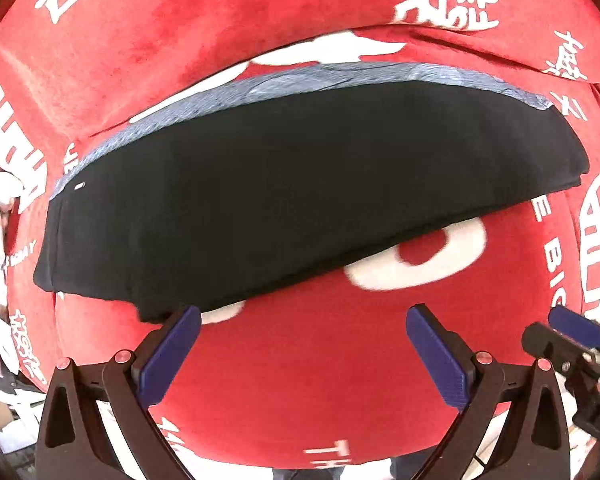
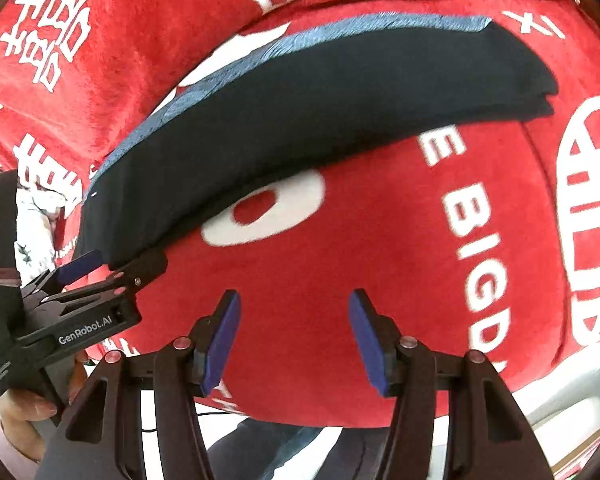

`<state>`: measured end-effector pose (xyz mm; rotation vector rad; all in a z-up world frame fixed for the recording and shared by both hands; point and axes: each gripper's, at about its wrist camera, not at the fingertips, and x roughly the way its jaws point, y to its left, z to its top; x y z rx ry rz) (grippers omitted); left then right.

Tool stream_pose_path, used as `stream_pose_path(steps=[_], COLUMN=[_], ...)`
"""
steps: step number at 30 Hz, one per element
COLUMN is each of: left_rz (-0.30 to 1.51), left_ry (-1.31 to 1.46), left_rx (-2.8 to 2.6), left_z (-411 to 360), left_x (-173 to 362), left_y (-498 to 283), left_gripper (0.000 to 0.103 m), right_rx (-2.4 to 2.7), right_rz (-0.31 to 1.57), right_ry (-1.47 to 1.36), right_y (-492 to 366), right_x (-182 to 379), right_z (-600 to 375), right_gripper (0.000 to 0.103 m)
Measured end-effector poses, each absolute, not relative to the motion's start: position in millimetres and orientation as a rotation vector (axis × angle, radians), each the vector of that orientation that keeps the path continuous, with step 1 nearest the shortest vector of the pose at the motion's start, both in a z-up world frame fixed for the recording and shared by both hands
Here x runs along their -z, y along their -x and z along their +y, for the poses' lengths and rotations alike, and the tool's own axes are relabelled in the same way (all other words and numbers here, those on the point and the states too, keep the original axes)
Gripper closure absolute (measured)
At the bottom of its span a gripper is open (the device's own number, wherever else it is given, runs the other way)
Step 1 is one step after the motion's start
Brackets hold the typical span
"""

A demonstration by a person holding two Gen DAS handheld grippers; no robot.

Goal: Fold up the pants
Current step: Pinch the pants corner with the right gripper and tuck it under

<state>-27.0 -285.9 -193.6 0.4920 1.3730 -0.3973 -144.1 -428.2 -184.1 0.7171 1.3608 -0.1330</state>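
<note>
Looking down through the left wrist camera, we see the dark pants point(image 1: 292, 196) folded into a long flat bundle that lies across a red blanket point(image 1: 308, 384) printed with white characters and letters. A blue-grey ribbed band point(image 1: 260, 92) runs along the far edge of the bundle. The left gripper point(image 1: 302, 354) hangs above bare blanket on the near side of the pants; its two blue pads point(image 1: 172, 360) stand wide apart with nothing between them. The tip of the left-hand pad sits just at the near corner of the bundle, though we cannot tell whether it touches the cloth. At the right edge of this view the tip of the right gripper point(image 1: 576, 332) enters, near the blanket and apart from the pants.

In the right wrist camera, we see the same pants point(image 2: 308, 112) stretching from the lower left to the upper right of the view, their folded layers stacked at the right-hand end. The right gripper point(image 2: 294, 340) is over open red blanket point(image 2: 340, 272), well clear of the bundle; its blue pads point(image 2: 222, 340) stand at a middling width, and the gap between them is empty. On the left, the left gripper point(image 2: 112, 260) reaches in at the near corner of the pants, carried by a hand point(image 2: 24, 412) whose fingers wrap its handle. Below the blanket's edge, dark trouser legs point(image 2: 268, 448) of the person are in view.
</note>
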Motion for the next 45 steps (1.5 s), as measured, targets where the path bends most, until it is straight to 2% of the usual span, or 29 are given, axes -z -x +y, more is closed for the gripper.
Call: stream_pose_path(steps=[19, 29, 30, 31, 32, 45], left_rz=[1.368, 1.363, 1.374, 1.384, 1.384, 1.366], left_ry=[-0.540, -0.475, -0.480, -0.480, -0.471, -0.460], left_rx=[0.455, 0.303, 0.297, 0.298, 0.300, 0.297], left_z=[-442, -444, -443, -440, -439, -438], left_x=[205, 238, 244, 249, 251, 251], left_y=[35, -9, -9, -7, -6, -2], left_gripper=[0.000, 0.000, 0.000, 0.000, 0.000, 0.000], right_rx=[0.229, 0.276, 0.280, 0.284, 0.286, 0.279], right_rz=[1.333, 1.122, 1.113, 1.106, 1.102, 1.200], right_ry=[-0.771, -1.274, -1.299, -1.320, -1.340, -1.212], right_y=[152, 164, 162, 161, 159, 167], right_x=[202, 264, 270, 277, 282, 289], right_z=[-614, -698, -699, -701, -703, -703], right_gripper=[0.043, 0.043, 0.053, 0.067, 0.096, 0.094])
